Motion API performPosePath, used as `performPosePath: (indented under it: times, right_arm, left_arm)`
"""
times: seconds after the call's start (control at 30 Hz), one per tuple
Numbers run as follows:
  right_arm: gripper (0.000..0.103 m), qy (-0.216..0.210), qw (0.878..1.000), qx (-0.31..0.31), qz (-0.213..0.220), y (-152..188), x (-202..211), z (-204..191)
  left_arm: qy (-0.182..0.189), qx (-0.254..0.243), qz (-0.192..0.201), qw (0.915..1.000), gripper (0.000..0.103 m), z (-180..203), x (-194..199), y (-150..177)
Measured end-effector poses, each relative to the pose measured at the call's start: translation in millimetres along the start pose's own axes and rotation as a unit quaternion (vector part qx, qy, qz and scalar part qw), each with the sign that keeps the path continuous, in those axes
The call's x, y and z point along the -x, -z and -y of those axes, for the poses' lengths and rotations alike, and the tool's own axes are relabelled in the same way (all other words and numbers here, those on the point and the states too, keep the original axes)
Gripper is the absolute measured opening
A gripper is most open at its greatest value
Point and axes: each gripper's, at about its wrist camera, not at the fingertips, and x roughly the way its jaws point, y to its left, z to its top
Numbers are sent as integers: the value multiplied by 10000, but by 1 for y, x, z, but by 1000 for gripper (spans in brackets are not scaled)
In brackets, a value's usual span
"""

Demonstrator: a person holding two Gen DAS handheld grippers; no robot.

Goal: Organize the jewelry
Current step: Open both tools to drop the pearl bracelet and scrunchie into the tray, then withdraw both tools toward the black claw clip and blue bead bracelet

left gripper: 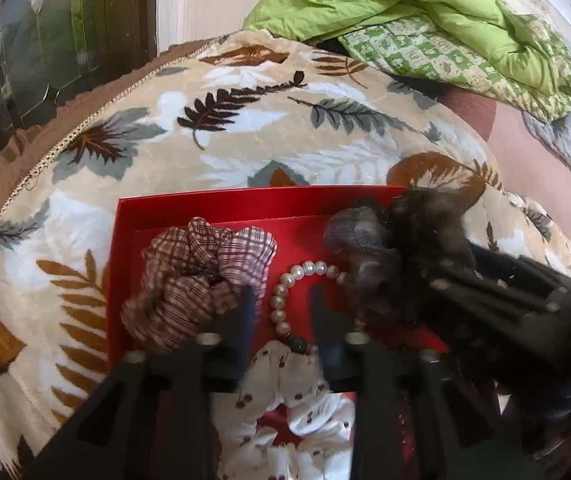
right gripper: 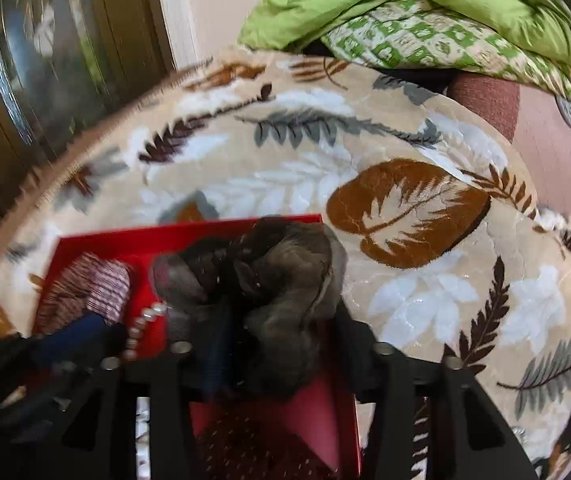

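The red box (left gripper: 221, 208) sat on the leaf-print blanket (left gripper: 245, 128), holding a plaid scrunchie (left gripper: 193, 272) at its left, a white cherry-print scrunchie (left gripper: 285, 396) nearest the camera, and a pearl bracelet (left gripper: 285, 296) curving between them. The left gripper (left gripper: 281, 300) hung directly over that bracelet, its fingers parted with a modest gap and nothing between them; the strand's arc ran roughly along the gripper's forward line, up between the tips and then off to the right. The right gripper (right gripper: 281, 308) came in from the right side of the box, its fingers set around a dark grey scrunchie (right gripper: 269, 280), apparently gripping it. Judged from this, the left gripper was the nearer one for the bracelet, needing only to descend.
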Motion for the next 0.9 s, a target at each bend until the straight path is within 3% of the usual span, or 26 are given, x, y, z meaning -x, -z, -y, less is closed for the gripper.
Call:
performPosePath:
  times: [0.17, 0.3, 0.43, 0.6, 0.9]
  right_arm:
    - [58, -15, 9986, -206, 492, 14, 58, 14]
    - [61, 106, 9956, -366, 858, 51, 125, 35]
    - [66, 105, 9907, -721, 1151, 112, 192, 70]
    - [67, 108, 9822, -1285, 1369, 193, 256, 121]
    - [67, 171, 9622, -2364, 1338, 300, 305, 207]
  left_arm:
    - [141, -148, 287, 9994, 40, 9, 37, 19]
    - [202, -335, 677, 9969, 41, 31, 84, 41]
    - [266, -452, 1180, 9916, 57, 58, 140, 79]
    - [360, -587, 1698, 9831, 62, 91, 181, 145]
    - [402, -1356, 1677, 9756, 63, 167, 220, 215]
